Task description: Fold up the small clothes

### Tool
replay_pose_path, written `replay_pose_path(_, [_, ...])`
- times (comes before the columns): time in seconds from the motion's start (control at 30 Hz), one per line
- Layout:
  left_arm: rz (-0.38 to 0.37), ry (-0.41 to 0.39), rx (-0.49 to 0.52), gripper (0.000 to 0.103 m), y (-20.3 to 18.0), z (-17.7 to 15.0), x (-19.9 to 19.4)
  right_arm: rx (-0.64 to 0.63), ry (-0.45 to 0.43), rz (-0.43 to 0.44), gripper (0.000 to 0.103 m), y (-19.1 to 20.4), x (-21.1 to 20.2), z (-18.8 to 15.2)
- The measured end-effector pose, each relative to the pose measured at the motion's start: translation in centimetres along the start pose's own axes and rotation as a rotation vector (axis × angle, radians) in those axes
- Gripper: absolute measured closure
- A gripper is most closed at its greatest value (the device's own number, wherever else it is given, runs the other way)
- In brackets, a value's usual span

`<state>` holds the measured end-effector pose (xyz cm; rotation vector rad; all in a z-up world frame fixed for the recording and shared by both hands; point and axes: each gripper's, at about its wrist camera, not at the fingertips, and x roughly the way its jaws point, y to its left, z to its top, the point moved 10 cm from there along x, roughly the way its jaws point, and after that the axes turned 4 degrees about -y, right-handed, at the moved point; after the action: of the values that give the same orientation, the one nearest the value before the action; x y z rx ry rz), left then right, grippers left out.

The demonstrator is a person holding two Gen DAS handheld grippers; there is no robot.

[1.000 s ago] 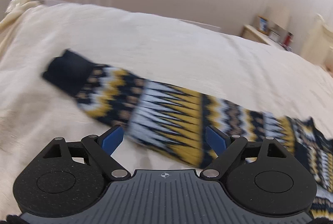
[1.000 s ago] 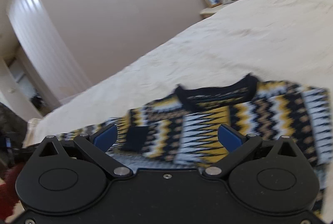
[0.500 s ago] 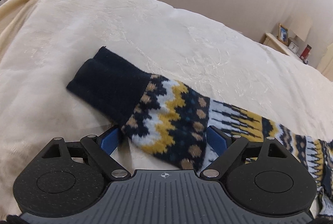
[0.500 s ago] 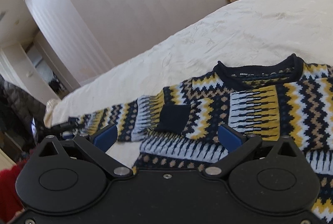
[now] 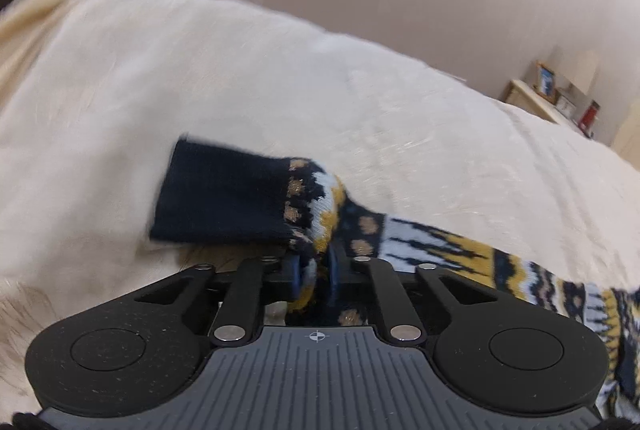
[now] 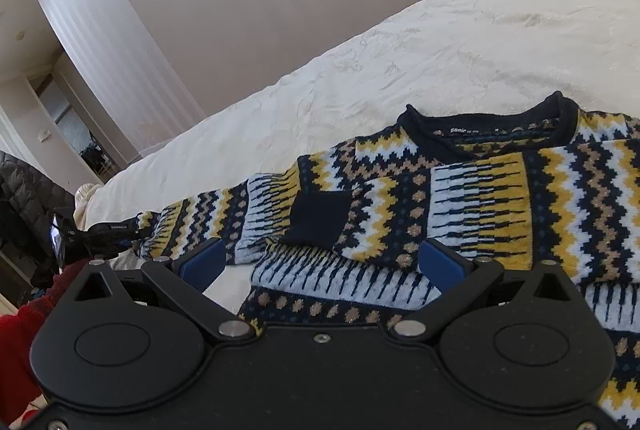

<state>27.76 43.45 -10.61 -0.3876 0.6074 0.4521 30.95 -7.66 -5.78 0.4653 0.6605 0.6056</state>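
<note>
Closing on the sleeve [image 5: 400, 234] just behind its dark cuff [image 5: 224, 198], the left gripper [image 5: 314, 276] is pinching knit to fold inward; the right gripper [image 6: 320, 264] (wide open, empty) is hovering over the sweater [image 6: 500, 198] on the bed [image 6: 440, 42].

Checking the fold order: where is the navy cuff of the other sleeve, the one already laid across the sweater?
In the right wrist view, the navy cuff lies flat on the sweater chest, left of centre, below and left of the collar.

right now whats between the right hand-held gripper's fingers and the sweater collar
In the right wrist view, only sweater: the folded-in sleeve with its navy cuff lies between the right hand-held gripper and the collar.
</note>
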Motion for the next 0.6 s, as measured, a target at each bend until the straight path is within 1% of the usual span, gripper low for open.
replay_pose_path(0.07, [-0.017, -0.02, 0.027, 0.092, -1.1, 0.6, -1.0, 0.006, -0.008, -0.004, 0.0, -0.2, -0.2, 0.3])
replay_pose_path(0.2, [-0.081, -0.064, 0.068, 0.092, -4.6, 2.5, -4.1, 0.021, -0.029, -0.009, 0.001, -0.5, -0.7, 1.2])
replay_pose_path(0.37, [-0.215, -0.095, 0.106, 0.092, -11.0, 4.6, -8.7, 0.041, -0.065, -0.037, 0.001, -1.6, -1.9, 2.5])
replay_pose_path(0.53, [-0.358, -0.106, 0.1, 0.092, -18.1, 5.5, -12.6, 0.078, -0.111, -0.088, 0.0, -3.8, -3.8, 3.9])
replay_pose_path(0.6, [-0.401, -0.107, 0.109, 0.092, -20.9, 5.5, -13.8, 0.103, -0.133, -0.106, 0.001, -4.9, -4.8, 4.5])
